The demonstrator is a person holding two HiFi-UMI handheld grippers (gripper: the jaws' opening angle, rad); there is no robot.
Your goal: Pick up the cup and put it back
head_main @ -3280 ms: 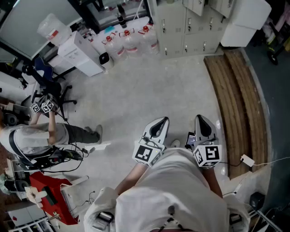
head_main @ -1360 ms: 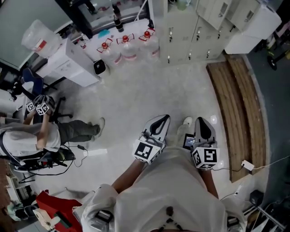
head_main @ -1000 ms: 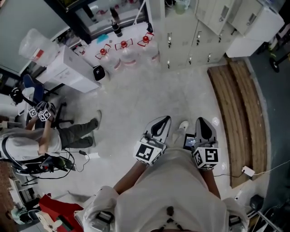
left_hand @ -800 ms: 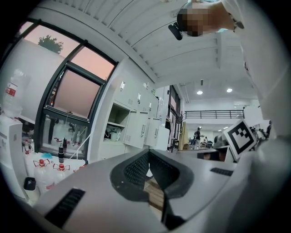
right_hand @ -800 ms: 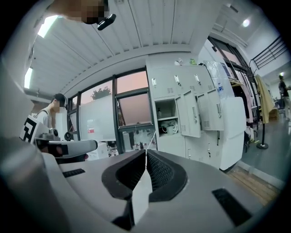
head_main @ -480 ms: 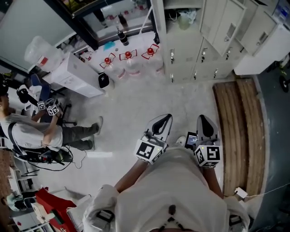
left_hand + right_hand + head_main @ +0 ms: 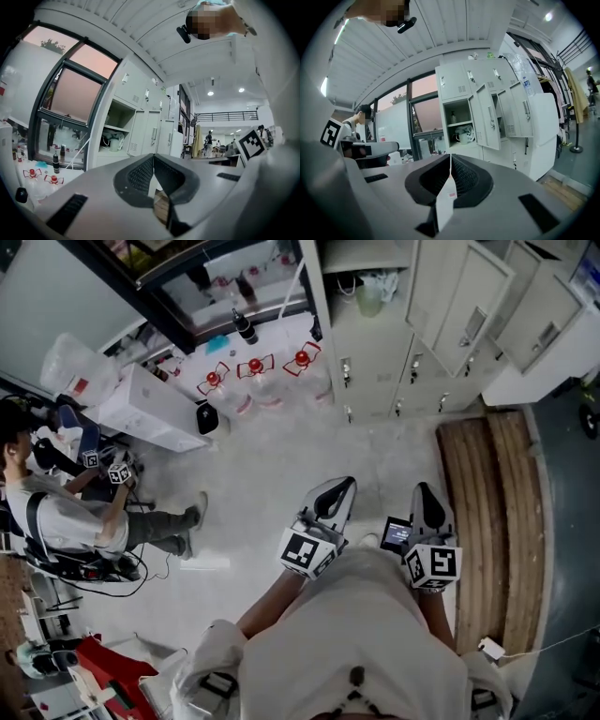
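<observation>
A pale green cup (image 7: pixel 367 299) stands on the shelf of an open white locker (image 7: pixel 375 334), far ahead of both grippers. The right gripper view shows the same cup (image 7: pixel 465 135) on that shelf, beside a bundle of white cable. My left gripper (image 7: pixel 339 487) and right gripper (image 7: pixel 422 491) are held side by side in front of the person's body, over the floor. Both point level towards the lockers. The jaws of the left gripper (image 7: pixel 153 157) meet with nothing between them. So do those of the right gripper (image 7: pixel 450 157).
Three water bottles with red caps (image 7: pixel 251 371) stand on the floor left of the lockers, next to a white box (image 7: pixel 141 404). Wooden planks (image 7: pixel 492 512) lie at the right. Another person (image 7: pixel 56 512) with grippers sits at the left. Locker doors (image 7: pixel 469 306) hang open.
The person has walked towards the lockers, which now show larger and nearer, with the open shelf in view. Both grippers stay shut and held the same way before the body.
</observation>
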